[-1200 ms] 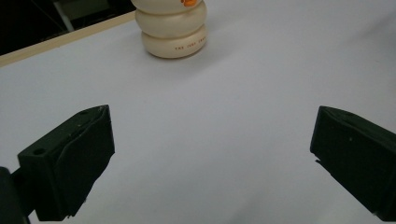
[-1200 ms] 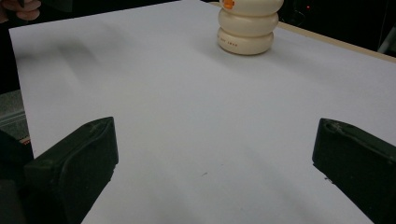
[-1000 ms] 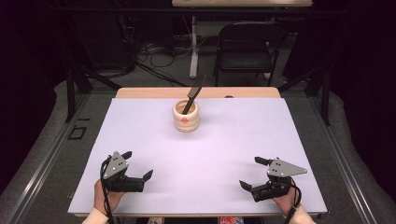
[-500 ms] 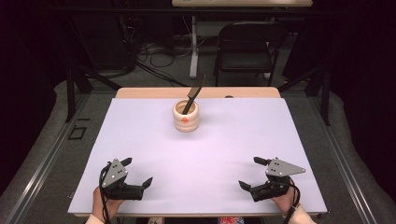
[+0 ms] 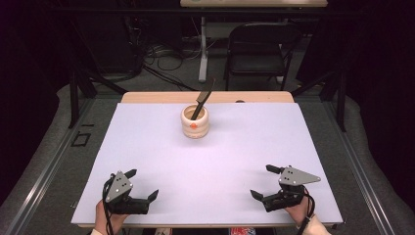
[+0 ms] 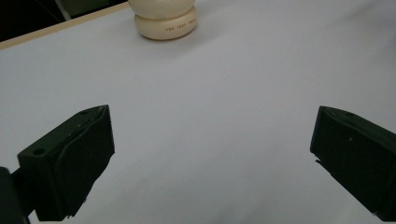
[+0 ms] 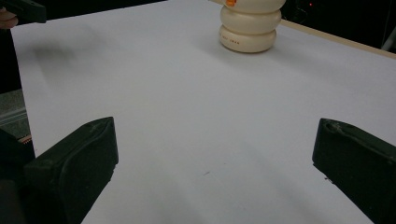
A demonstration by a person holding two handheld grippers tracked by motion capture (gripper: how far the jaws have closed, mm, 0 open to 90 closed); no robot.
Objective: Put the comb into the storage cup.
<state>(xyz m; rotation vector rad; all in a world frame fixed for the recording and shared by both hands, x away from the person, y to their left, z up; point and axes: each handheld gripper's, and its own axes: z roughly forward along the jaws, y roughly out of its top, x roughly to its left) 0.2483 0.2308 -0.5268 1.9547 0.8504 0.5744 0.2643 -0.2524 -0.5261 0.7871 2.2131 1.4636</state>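
The left gripper [image 5: 143, 185] is resting at the near edge of the table [image 5: 147, 147], jaws spread wide and holding nothing. The cream pot [image 5: 195, 122] is standing well ahead of its fingertips, a dark tool [image 5: 201, 99] leaning out of it. The right gripper [image 5: 262, 182] is likewise gaping and empty. The operator should be approaching level, closing on the tool's exposed handle while steadying the pot against tipping.
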